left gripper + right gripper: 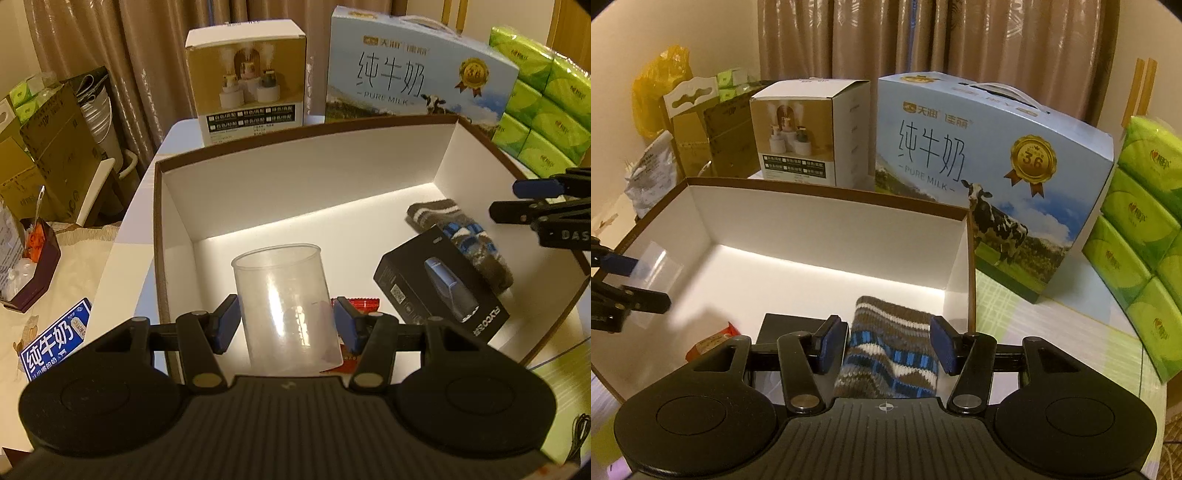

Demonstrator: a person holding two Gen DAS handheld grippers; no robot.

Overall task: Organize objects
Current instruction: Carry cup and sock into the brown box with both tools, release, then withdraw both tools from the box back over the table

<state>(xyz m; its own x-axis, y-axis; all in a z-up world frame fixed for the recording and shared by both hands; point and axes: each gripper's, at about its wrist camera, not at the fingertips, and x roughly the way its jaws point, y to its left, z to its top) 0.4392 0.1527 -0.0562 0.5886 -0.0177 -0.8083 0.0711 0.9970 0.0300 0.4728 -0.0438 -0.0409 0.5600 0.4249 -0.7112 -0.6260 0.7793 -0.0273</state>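
A clear plastic cup [284,306] is clamped between the blue pads of my left gripper [288,321], hanging above the near-left floor of a white-lined cardboard box [295,136]. Inside the box lie a red snack packet [364,303], a black shaver box [439,288] and a striped knitted sock [461,229]. My right gripper [888,341] hovers open above the sock [890,332] at the box's right side, its pads apart and not touching it. In the right wrist view the left gripper [639,280] and the cup [655,266] show blurred at the left.
Behind the box stand a humidifier carton [247,81] and a blue pure-milk case [979,177]. Green tissue packs [1137,221] are stacked to the right. On the left are cardboard boxes [55,147] and a small blue milk carton [55,339].
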